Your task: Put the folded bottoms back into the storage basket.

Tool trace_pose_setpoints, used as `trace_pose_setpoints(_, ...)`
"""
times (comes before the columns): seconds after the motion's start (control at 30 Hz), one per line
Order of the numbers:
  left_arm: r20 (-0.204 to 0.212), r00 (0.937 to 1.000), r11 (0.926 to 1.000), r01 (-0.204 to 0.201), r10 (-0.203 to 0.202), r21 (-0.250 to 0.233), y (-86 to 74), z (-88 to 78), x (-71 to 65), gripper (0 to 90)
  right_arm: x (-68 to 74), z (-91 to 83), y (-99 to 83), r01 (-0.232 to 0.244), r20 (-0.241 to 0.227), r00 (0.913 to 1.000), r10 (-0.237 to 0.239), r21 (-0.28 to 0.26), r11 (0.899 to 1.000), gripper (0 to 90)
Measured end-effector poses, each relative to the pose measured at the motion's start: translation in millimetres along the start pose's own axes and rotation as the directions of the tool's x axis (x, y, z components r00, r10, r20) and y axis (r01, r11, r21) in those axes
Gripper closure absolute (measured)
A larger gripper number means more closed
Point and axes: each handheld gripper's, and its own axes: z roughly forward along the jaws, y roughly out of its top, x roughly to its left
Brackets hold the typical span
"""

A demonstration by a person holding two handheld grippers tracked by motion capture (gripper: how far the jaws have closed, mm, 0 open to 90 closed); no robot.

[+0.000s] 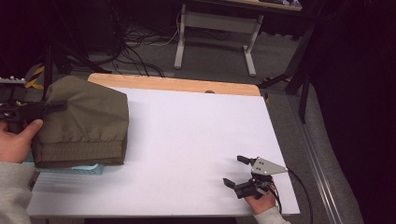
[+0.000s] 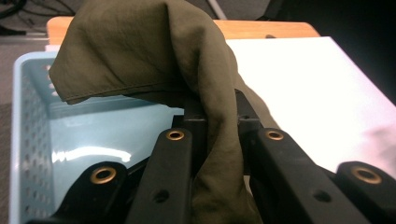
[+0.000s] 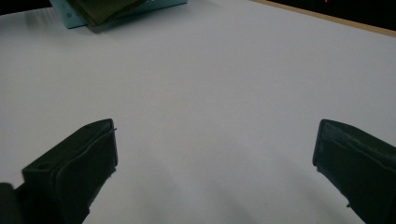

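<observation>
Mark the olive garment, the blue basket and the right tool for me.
olive garment (image 1: 88,116): high view, middle of the folded cloth.
blue basket (image 2: 32,130): left gripper view, perforated side wall.
right tool (image 1: 236,171): high view, midway between its open jaw tips.

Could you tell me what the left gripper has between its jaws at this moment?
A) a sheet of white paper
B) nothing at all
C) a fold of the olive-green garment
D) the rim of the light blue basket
C: in the left gripper view the left gripper has its jaws shut on a fold of the olive-green garment, which hangs over the light blue basket.
</observation>
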Motion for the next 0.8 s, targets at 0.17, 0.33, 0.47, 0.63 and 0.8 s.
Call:
trace_pose_setpoints(0.17,-0.022,0.9996,0.9996,0.02,-0.02,0.018,-1.0,4.5,11.6,81.1,0.0,0.1,0.0,0.0,0.0,1.0,0.0,0.001,1.0,0.5)
trace_pose_setpoints(0.33,-0.056,0.9983,0.9987,0.02,-0.018,0.046,-2.8,11.2,22.8,81.0,0.1,0.1,0.0,0.001,0.0,1.0,-0.001,0.0,1.0,0.5)
trace_pose_setpoints(0.47,-0.058,0.9983,0.9983,0.01,-0.007,0.058,-3.2,13.7,28.3,80.8,0.1,0.2,0.0,0.001,-0.001,1.0,-0.001,0.001,1.0,0.5)
trace_pose_setpoints(0.63,-0.074,0.9972,0.9974,-0.004,0.009,0.071,-3.8,17.5,35.3,80.5,0.1,0.2,0.0,0.001,-0.001,1.0,-0.001,0.0,1.0,0.5)
trace_pose_setpoints(0.8,-0.08,0.9967,0.9964,-0.012,0.019,0.083,-4.9,20.5,42.1,80.5,0.0,0.1,0.0,0.0,0.002,1.0,0.0,0.001,1.0,0.5)
